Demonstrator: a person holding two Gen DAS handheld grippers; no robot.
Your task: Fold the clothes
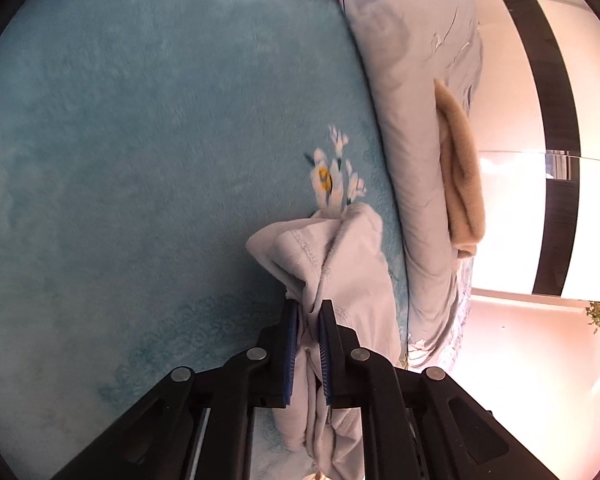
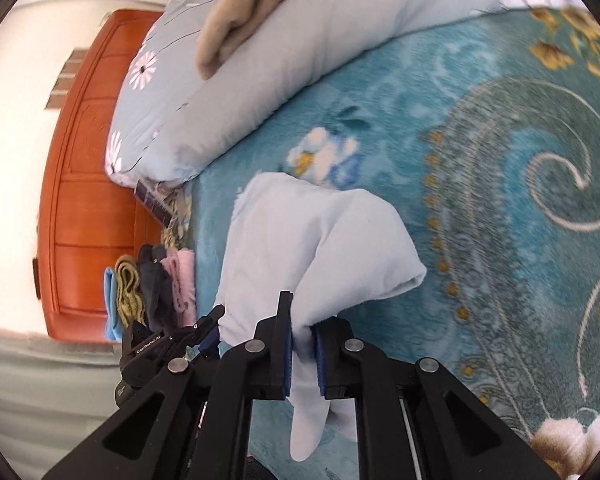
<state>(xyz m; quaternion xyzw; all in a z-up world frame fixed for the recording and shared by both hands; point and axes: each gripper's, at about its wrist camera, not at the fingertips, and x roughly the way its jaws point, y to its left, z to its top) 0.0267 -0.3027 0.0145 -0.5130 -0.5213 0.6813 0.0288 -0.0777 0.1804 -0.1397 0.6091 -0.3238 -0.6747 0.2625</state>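
Observation:
A pale blue garment (image 1: pixel 340 256) hangs bunched over a teal flowered blanket (image 1: pixel 140 140). My left gripper (image 1: pixel 310 312) is shut on a hemmed edge of it, with cloth pinched between the blue pads. In the right wrist view the same pale blue garment (image 2: pixel 320 240) drapes in a rounded fold, and my right gripper (image 2: pixel 302 320) is shut on another part of it. Cloth trails down between and below the fingers in both views. The left gripper (image 2: pixel 208 334) shows at the lower left of the right wrist view, beside the garment's edge.
A long light blue floral pillow (image 1: pixel 416 120) lies along the blanket's edge, with a folded tan cloth (image 1: pixel 460 176) on it. A row of folded clothes (image 2: pixel 152 288) sits at the bed's edge near an orange wooden cabinet (image 2: pixel 88 184). The teal patterned blanket (image 2: pixel 500 160) spreads to the right.

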